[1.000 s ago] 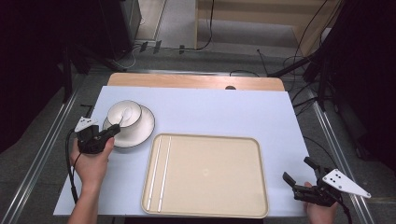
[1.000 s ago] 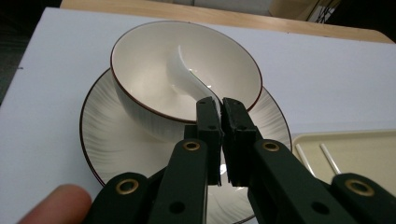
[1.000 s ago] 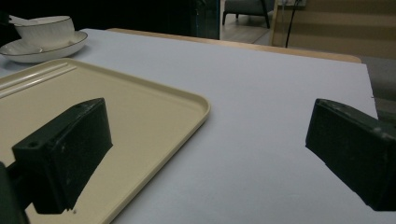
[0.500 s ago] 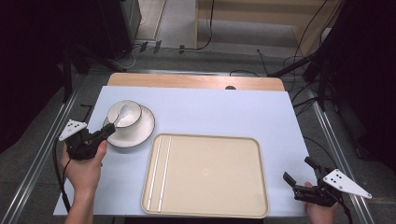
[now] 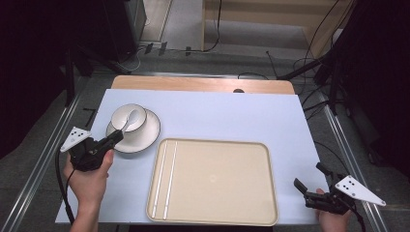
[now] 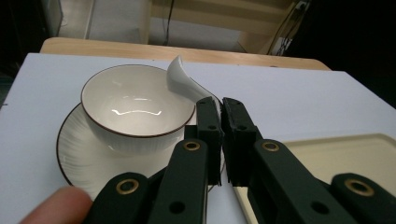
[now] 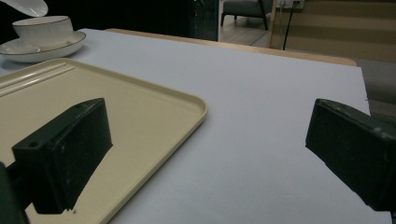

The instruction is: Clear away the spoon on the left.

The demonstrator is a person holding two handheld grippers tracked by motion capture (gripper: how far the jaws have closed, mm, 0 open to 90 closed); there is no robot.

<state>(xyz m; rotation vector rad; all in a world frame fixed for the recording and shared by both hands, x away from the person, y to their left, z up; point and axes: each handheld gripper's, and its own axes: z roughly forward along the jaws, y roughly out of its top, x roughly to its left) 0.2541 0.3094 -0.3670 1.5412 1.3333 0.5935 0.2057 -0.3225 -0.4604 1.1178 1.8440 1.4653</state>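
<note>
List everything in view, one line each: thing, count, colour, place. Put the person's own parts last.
table: 1, pale blue-white top with a wooden far edge, centre.
tray: 1, cream, on the table's near middle.
chopsticks: 2, white, lying side by side along the tray's left side.
saucer: 1, white with dark rim, table's left.
bowl: 1, white with dark rim, on the saucer.
spoon: 1, white, handle between the left jaws, scoop above the bowl.
left gripper: 1, black, shut on the spoon's handle.
right gripper: 1, black, open, near right corner.
hands: 2, one behind each gripper.
</note>
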